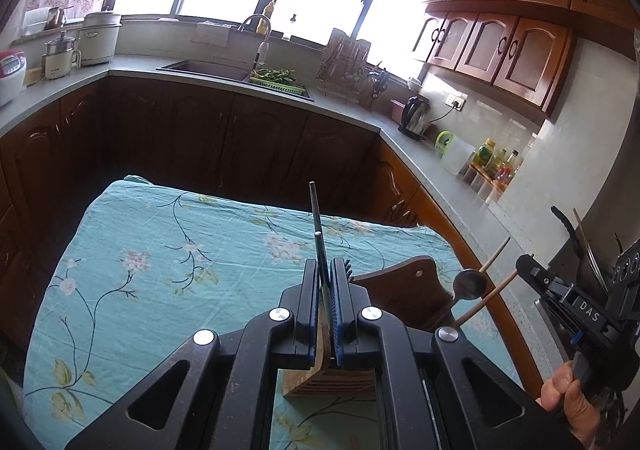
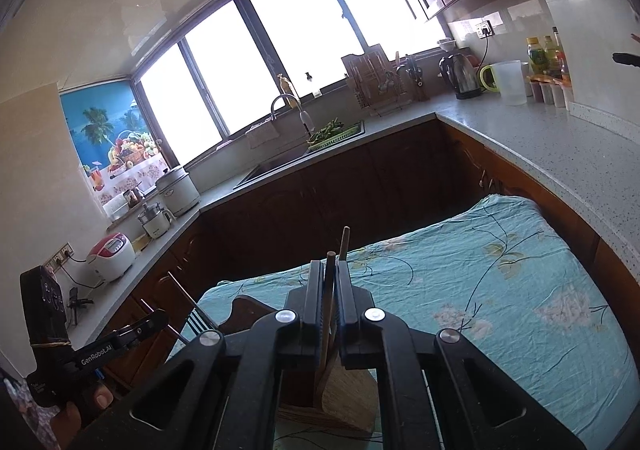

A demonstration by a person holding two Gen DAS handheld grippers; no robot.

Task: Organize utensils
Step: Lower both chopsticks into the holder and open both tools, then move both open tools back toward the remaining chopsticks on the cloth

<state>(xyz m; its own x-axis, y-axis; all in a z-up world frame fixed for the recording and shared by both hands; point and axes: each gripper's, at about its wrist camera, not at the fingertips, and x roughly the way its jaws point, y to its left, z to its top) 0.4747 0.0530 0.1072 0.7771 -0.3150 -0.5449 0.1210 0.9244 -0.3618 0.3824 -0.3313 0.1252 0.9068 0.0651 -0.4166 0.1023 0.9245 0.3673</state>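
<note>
My left gripper [image 1: 325, 268] is shut on a slim dark metal utensil [image 1: 316, 217] that sticks up past its fingers. Fork tines [image 1: 347, 266] show beside its right finger. My right gripper [image 2: 330, 266] is shut on two wooden handles [image 2: 329, 290]. In the left wrist view these are a metal spoon [image 1: 470, 284] on a wooden handle and a second wooden stick [image 1: 486, 300], held by the right gripper [image 1: 528, 266]. A slotted bamboo utensil block [image 1: 330, 382] [image 2: 340, 398] stands on the teal floral tablecloth [image 1: 160, 270] under both grippers. The left gripper [image 2: 154, 321] with the fork [image 2: 198, 324] shows at lower left.
A dark wooden board [image 1: 404, 286] [image 2: 244, 308] leans behind the block. A grey counter [image 2: 560, 153] wraps round the table, with a sink [image 1: 208, 67], kettle [image 1: 416, 115], bottles [image 1: 496, 161] and cookers [image 1: 100, 35]. A hand [image 1: 564, 394] grips the right tool.
</note>
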